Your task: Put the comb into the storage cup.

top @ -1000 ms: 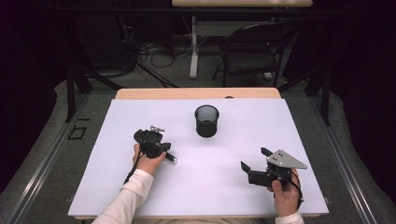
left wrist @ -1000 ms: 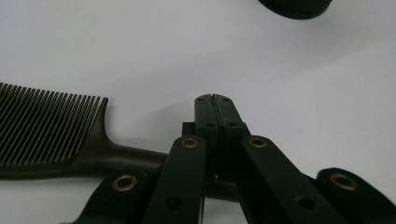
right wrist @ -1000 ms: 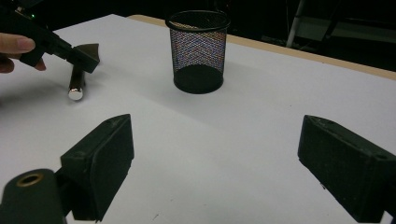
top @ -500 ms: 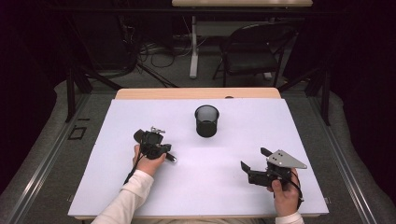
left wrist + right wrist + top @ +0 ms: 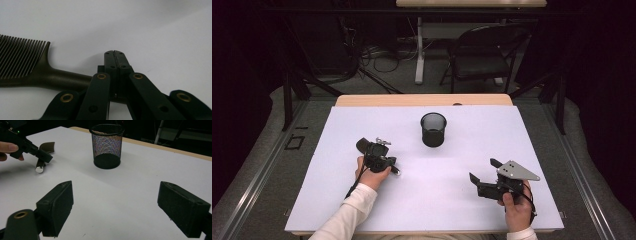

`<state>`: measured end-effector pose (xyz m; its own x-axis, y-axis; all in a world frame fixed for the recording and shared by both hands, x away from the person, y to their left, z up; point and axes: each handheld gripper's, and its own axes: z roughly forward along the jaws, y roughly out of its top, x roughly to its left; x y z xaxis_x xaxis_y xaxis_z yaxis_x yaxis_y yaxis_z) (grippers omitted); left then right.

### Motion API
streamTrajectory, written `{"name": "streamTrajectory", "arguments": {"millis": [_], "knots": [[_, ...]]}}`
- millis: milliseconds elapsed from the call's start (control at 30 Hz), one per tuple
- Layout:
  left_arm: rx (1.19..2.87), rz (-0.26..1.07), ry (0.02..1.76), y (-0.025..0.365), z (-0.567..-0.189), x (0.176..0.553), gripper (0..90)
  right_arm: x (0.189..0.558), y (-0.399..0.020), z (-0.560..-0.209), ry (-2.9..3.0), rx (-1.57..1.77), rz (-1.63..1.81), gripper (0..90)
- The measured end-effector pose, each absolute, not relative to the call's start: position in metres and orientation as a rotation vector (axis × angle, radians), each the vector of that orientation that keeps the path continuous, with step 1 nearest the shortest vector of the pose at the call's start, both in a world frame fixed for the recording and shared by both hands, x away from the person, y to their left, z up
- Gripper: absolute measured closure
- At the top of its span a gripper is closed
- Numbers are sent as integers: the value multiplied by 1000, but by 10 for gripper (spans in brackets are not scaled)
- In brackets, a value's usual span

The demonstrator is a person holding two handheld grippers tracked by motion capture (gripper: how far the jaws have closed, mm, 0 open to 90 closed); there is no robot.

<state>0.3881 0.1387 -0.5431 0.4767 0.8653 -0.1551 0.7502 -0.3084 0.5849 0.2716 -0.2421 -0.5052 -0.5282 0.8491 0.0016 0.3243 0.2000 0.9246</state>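
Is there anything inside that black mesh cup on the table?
The mesh cup looks empty: through the mesh in the right gripper view its dark floor shows bare. In the high view its inside is dark, and the near wall hides part of the bottom.

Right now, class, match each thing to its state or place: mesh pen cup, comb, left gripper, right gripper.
Things:
1. mesh pen cup
2. comb
3. left gripper
4. right gripper

States or places:
A. jaws wide apart, nothing between them
B. lying on the white table beside the left gripper's jaws
C. jaws pressed together
D. standing upright near the table's middle

Pairs: 1-D, 2-B, 3-C, 4-A
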Motion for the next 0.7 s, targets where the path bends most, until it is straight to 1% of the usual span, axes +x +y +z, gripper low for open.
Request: {"name": "streamTrajectory", "arguments": {"millis": [333, 700], "knots": [[2158, 223, 1327, 140, -546, 383, 900, 272, -242, -505, 1954, 1087, 1314, 131], [2191, 242, 1309, 146, -544, 375, 900, 272, -242, -505, 1957, 1090, 1312, 131]]}}
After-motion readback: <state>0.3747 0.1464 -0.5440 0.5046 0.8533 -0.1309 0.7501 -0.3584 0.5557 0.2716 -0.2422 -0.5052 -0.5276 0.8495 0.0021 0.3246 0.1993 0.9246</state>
